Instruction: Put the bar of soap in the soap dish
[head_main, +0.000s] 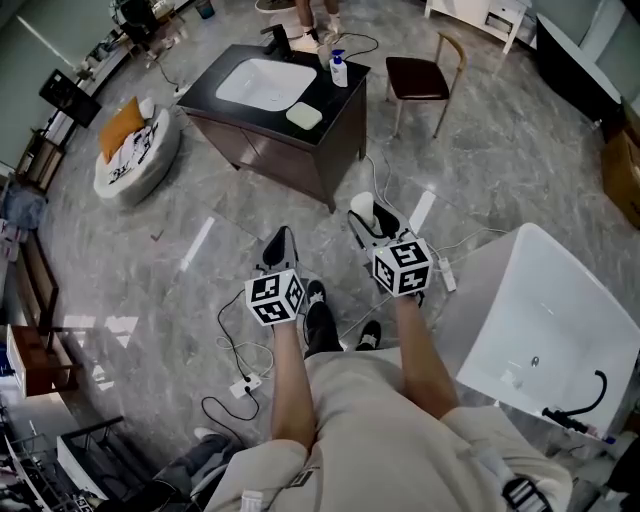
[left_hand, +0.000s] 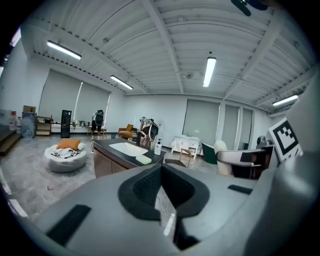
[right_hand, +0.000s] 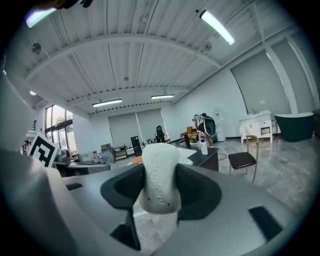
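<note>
A white bar of soap (right_hand: 159, 177) stands on end between the black pads of my right gripper (right_hand: 159, 186), which is shut on it. In the head view the soap (head_main: 363, 205) shows at the tip of that gripper (head_main: 368, 220), held over the floor. The pale green soap dish (head_main: 304, 116) lies on the dark vanity counter (head_main: 335, 100) beside the white basin (head_main: 265, 83), well ahead of both grippers. The left gripper view shows the dish (left_hand: 143, 159) on the counter's near corner. My left gripper (head_main: 279, 243) is held beside the right, its pads (left_hand: 145, 187) closed together with nothing between them.
A pump bottle (head_main: 339, 70) stands at the counter's back edge. A wooden chair (head_main: 420, 78) is right of the vanity, a round floor cushion (head_main: 135, 150) left of it. A white bathtub (head_main: 545, 320) sits close on my right. Cables (head_main: 240, 350) trail on the marble floor by my feet.
</note>
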